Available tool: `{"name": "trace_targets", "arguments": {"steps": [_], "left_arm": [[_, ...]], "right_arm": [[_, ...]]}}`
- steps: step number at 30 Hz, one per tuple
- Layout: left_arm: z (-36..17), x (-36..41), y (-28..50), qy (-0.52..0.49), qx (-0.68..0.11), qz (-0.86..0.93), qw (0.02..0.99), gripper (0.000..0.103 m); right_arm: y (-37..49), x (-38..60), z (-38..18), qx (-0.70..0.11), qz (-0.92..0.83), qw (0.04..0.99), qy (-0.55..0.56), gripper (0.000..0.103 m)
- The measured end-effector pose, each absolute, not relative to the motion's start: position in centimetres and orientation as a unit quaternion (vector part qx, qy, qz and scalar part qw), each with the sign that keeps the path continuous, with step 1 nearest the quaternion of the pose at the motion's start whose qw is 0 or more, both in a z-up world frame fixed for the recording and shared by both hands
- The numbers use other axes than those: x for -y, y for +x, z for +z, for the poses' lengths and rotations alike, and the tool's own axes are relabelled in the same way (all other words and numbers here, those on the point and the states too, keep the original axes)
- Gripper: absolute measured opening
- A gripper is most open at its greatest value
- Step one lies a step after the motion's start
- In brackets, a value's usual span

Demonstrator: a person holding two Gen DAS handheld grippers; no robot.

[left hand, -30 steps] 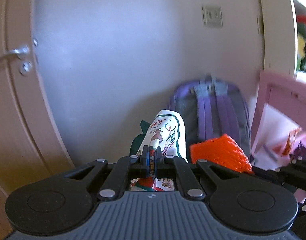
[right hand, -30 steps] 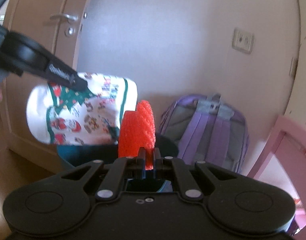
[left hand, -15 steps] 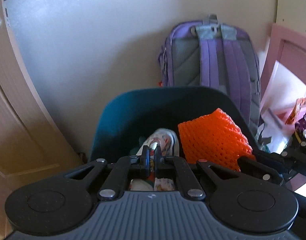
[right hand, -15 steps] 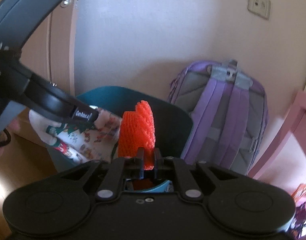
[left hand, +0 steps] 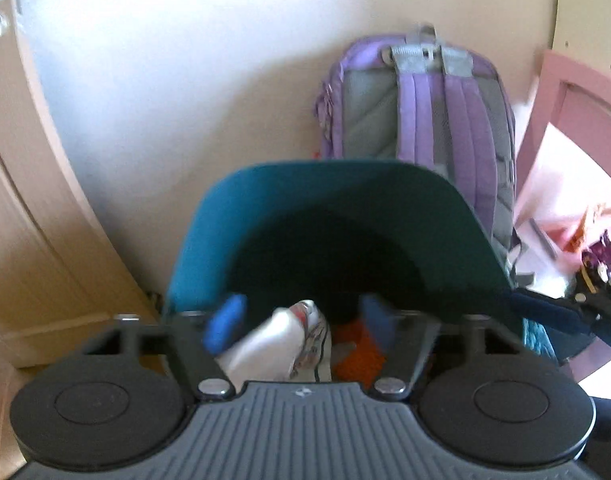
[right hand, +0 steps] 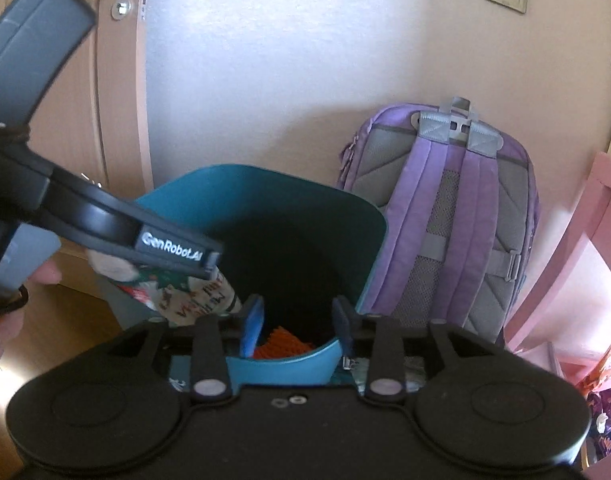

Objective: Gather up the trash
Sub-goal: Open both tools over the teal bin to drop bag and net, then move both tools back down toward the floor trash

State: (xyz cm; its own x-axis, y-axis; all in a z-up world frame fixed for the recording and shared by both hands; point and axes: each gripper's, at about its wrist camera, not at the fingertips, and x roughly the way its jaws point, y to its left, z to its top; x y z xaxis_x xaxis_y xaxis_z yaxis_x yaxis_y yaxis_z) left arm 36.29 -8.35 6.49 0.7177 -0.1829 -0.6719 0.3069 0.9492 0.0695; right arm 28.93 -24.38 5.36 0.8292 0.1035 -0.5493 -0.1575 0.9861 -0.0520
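Observation:
A teal bin [left hand: 265, 204] stands on the floor against the wall, its mouth facing both cameras. My left gripper [left hand: 301, 320] is open over the bin's near rim. A white Christmas-print wrapper [left hand: 281, 346] lies loose between its blue fingers [left hand: 225, 322], tilted into the bin. An orange foam net [left hand: 357, 356] lies low in the bin beside it. My right gripper [right hand: 297, 318] is open too, just above the teal bin [right hand: 289, 364]. The orange net [right hand: 283, 344] sits inside below it. The right wrist view shows the left gripper [right hand: 169, 246] over the printed wrapper [right hand: 197, 300].
A purple backpack [right hand: 445, 208] leans on the wall right of the bin. Pink furniture [right hand: 597, 216] and colourful wrappers [right hand: 601, 384] on the floor are further right. A wooden door [right hand: 117, 80] is at the left, and a person's hand [right hand: 9, 304] holds the left gripper.
Both grippers came down over the bin and opened. The orange net dropped from the right gripper into the bin. The left gripper let go of the printed wrapper.

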Motion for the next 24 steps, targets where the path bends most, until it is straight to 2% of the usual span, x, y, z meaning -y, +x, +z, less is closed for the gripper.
{"name": "trace_targets", "arguments": {"steps": [13, 16, 24], "left_arm": [[10.5, 5.5, 31.2, 0.058, -0.323, -0.141, 0.934, 0.077], [11.0, 4.3, 29.4, 0.052, -0.317, -0.141, 0.937, 0.081], [11.4, 0.6, 24.6, 0.049, -0.306, -0.150, 0.939, 0.081]], "right_arm": [[23.9, 23.7, 8.8, -0.262, 0.087, 0.961, -0.028, 0.055], [22.1, 23.1, 9.4, -0.258, 0.098, 0.961, -0.032, 0.056], [17.8, 21.5, 9.9, -0.251, 0.133, 0.958, -0.045, 0.057]]}}
